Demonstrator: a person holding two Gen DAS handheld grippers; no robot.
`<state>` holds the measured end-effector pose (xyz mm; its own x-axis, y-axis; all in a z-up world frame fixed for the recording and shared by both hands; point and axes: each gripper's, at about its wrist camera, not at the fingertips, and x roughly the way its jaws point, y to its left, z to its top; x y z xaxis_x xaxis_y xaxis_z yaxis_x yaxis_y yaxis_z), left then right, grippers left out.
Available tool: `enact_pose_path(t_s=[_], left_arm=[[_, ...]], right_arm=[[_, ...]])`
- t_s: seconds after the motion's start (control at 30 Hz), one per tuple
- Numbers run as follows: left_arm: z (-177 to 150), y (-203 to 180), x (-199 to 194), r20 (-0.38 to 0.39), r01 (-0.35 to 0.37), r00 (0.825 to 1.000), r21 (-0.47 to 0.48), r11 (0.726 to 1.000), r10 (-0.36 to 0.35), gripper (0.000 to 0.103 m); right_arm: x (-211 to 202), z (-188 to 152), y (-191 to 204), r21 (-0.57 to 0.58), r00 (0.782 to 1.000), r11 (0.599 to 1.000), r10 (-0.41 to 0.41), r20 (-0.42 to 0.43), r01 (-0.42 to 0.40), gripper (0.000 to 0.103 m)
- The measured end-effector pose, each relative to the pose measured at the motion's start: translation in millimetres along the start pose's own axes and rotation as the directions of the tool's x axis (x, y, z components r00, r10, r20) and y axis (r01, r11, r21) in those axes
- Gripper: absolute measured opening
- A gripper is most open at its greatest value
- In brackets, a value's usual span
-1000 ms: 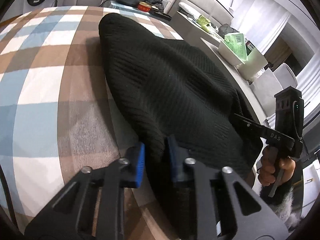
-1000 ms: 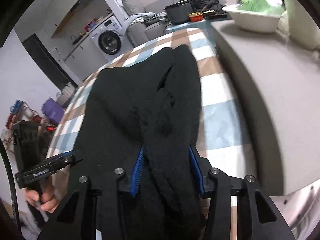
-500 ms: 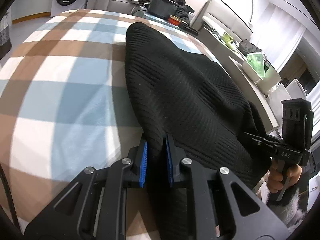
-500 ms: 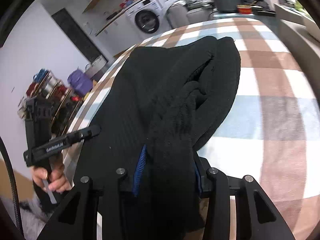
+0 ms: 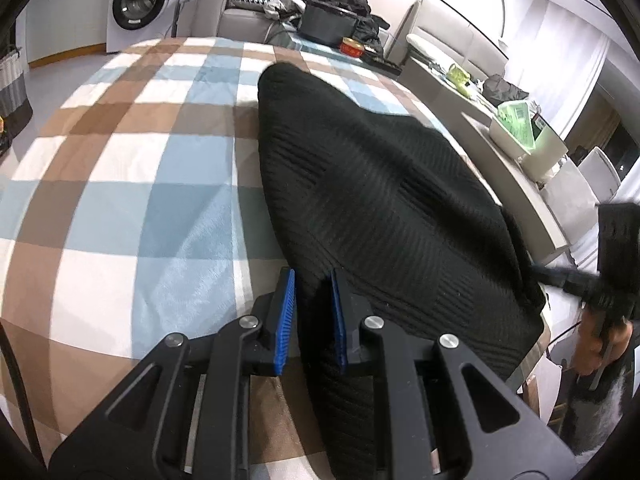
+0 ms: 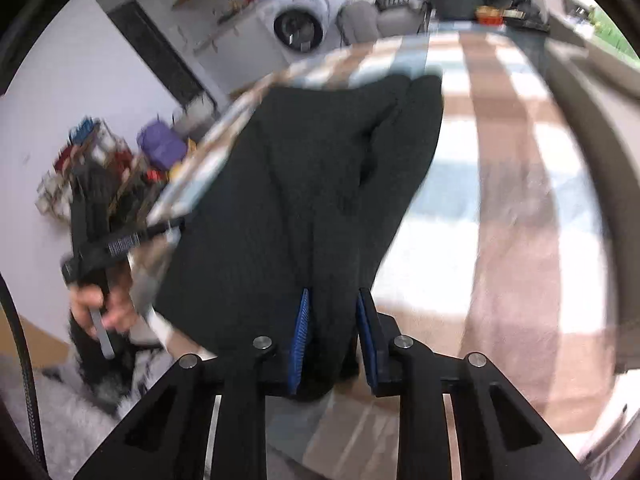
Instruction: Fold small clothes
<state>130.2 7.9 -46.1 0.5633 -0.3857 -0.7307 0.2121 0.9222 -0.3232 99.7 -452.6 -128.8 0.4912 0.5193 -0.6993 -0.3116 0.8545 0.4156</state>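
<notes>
Room: we work on a table with a checked cloth (image 5: 132, 184), blue, brown and white. A washing machine (image 5: 136, 4) stands far behind.
Left gripper (image 5: 312, 320): we pinch a near edge of the black knit garment (image 5: 380, 200) between narrow blue pads.
Right gripper (image 6: 333, 334): its jaws have just been closing, and a thick bunch of the same garment sits tight between them.
Garment: it lies spread on the cloth, reaching away from us.
Risk: we think the bunch could slip out, or the fold could go crooked if we pull unevenly.
Around: a black pot (image 5: 326, 26), a red tin (image 5: 353, 47) and a white tray (image 5: 528, 144) sit well apart. Nothing blocks us.
</notes>
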Motion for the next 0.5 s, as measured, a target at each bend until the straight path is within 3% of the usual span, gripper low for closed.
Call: enact_pose_path(t_s=[0.07, 0.17, 0.27, 0.5], left_arm=[[3.7, 0.0, -4.7, 0.02, -0.002, 1.0, -0.001, 1.0, 0.002, 0.014], [11.0, -1.2, -8.1, 0.04, -0.001, 0.999, 0.0, 1.0, 0.001, 0.018], [17.6, -4.4, -7.4, 0.043, -0.014, 0.999, 0.012, 1.0, 0.013, 0.032], [27.6, -5.1, 7.7, 0.004, 0.016, 1.0, 0.0, 1.0, -0.016, 0.049]], right_arm=[[-5.9, 19.6, -8.0, 0.046, 0.997, 0.999, -0.01, 0.076, 0.007, 0.045], [5.9, 50.8, -17.8, 0.088, 0.988, 0.995, -0.066, 0.139, 0.054, 0.045], [30.4, 77.0, -29.6, 0.121, 0.992, 0.992, -0.04, 0.124, 0.025, 0.046], [82.7, 119.3, -46.8, 0.169, 0.997, 0.985, 0.025, 0.074, -0.037, 0.045]])
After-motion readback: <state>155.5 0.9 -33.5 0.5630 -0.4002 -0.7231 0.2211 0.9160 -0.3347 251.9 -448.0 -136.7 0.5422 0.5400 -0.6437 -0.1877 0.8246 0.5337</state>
